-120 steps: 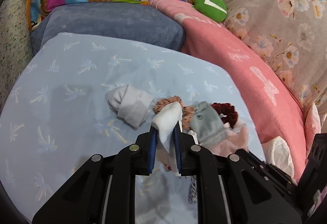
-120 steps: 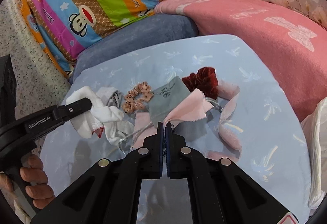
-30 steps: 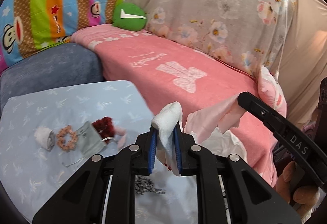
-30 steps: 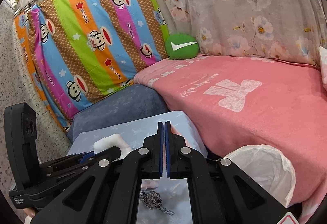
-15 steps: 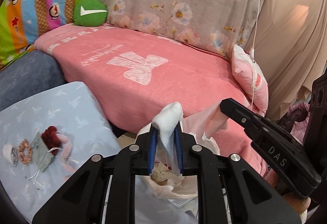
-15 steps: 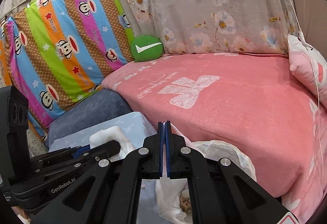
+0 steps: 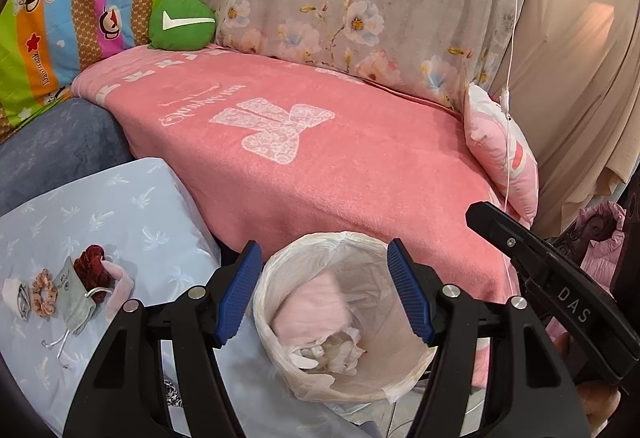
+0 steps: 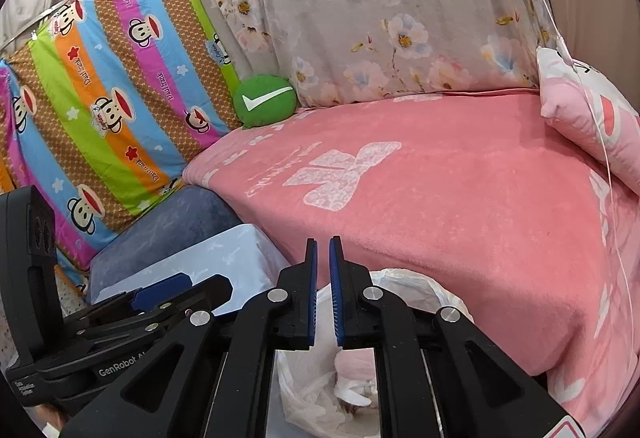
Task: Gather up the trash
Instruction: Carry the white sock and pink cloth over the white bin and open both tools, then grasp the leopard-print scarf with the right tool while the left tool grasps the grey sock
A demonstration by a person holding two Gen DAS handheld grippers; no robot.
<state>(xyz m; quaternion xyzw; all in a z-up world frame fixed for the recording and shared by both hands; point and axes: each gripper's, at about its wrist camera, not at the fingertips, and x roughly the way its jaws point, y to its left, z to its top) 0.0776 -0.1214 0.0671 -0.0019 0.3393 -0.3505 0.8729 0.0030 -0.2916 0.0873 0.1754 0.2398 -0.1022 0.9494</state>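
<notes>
Left gripper (image 7: 324,294) hangs over the trash bin (image 7: 280,278), jaws spread wide, having just opened, nothing between them. Blue pads (image 7: 408,298) frame the bin's mouth. The bin is lined with a white plastic bag and stands against the front edge of the pink blanket (image 7: 320,158), just off the corner of the light blue sheet (image 7: 120,206). Inside the bin: a pink cloth (image 7: 312,310) toward the left wall, crumpled white tissue (image 7: 332,350) at the bottom.

Right gripper (image 8: 323,294) is also above the bin (image 8: 408,286), jaws parted by a narrow slit after just starting to open, nothing held. Its black finger reaches in from the right edge of the left wrist view.

Near the left edge of the light blue sheet lies a small cluster: dark red scrunchie (image 7: 92,266), grey pouch (image 7: 76,298), tan scrunchie (image 7: 43,294), rolled white sock (image 7: 16,294). These all touch or nearly touch.

Green cushion (image 7: 182,24) sits at the back corner of the pink blanket, and a pink pillow (image 7: 500,154) at its right end.
</notes>
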